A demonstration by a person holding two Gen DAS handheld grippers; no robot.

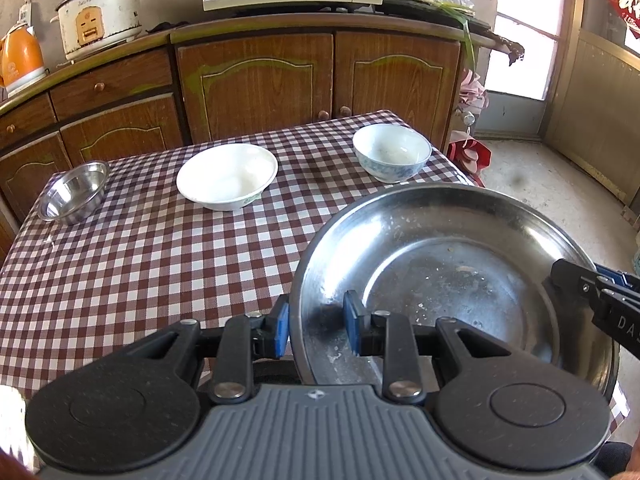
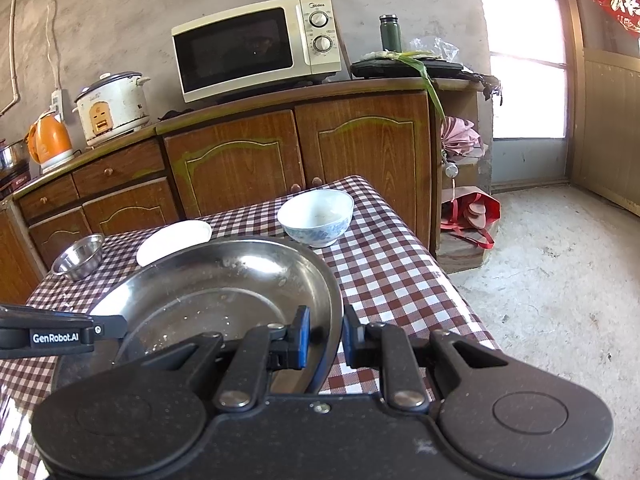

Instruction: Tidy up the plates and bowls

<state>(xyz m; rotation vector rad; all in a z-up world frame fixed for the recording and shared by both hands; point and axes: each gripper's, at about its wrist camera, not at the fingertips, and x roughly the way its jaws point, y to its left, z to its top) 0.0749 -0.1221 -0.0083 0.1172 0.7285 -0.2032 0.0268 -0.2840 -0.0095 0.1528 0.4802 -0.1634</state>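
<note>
My left gripper (image 1: 316, 326) and right gripper (image 2: 326, 336) pinch the wide round steel plate (image 1: 452, 280) by opposite rims; uneven lifting could slip it onto the table's near right corner.

Five dishes, two grippers

One steel plate (image 1: 448, 264), one small steel bowl (image 1: 74, 192), one white bowl (image 1: 227, 176), one blue-patterned bowl (image 1: 392, 158); two grippers: left (image 1: 316, 326), right (image 2: 326, 338).
</note>
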